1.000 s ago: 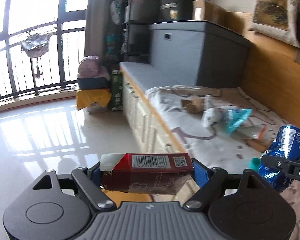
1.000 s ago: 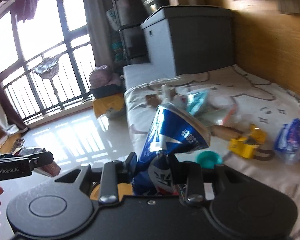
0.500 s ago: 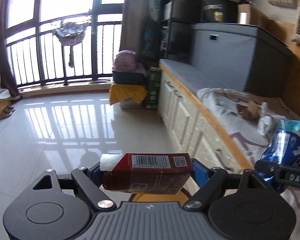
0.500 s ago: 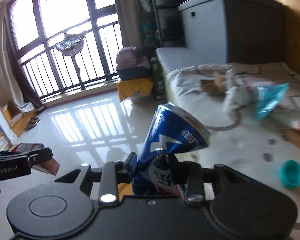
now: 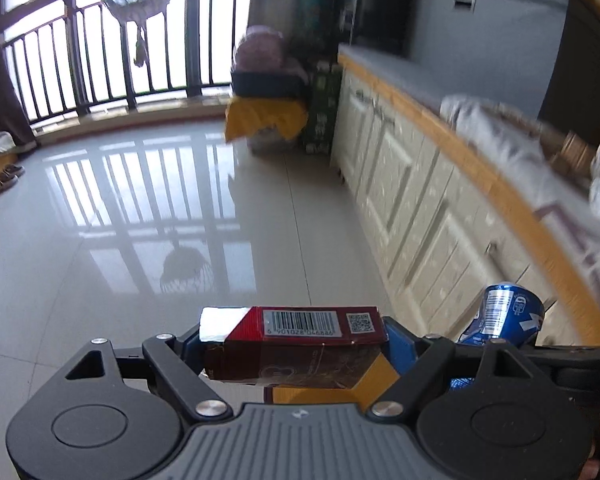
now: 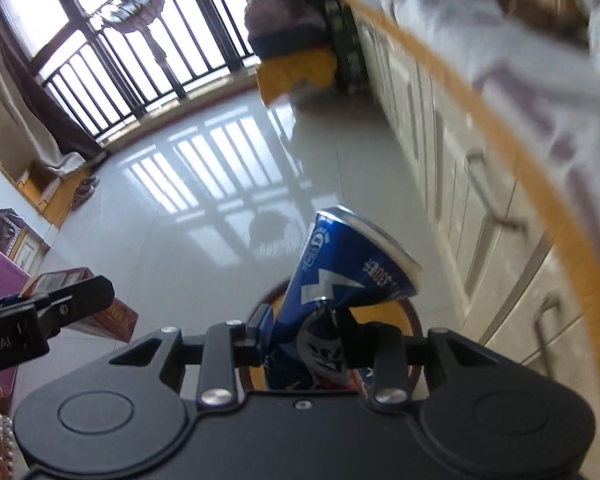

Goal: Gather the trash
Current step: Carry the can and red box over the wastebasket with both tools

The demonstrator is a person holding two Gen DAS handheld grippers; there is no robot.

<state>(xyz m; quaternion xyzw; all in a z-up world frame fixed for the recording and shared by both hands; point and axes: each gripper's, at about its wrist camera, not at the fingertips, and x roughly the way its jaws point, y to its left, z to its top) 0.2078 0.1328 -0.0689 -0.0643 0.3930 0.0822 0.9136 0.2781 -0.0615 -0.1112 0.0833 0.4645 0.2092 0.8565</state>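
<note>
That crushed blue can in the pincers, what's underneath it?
Under the crushed blue can, a round dark-rimmed container with a yellow inside shows on the floor. The can and the right gripper cover most of it.

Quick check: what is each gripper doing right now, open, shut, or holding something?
Left gripper: shut on the red carton, gripped end to end.
Right gripper: shut on the crushed blue can.

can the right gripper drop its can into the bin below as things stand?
Probably yes. The right gripper is shut on the crushed blue can, and the round bin with a yellow inside shows right beneath it, with nothing in between. The left gripper, holding the red box, sits off to one side.
</note>
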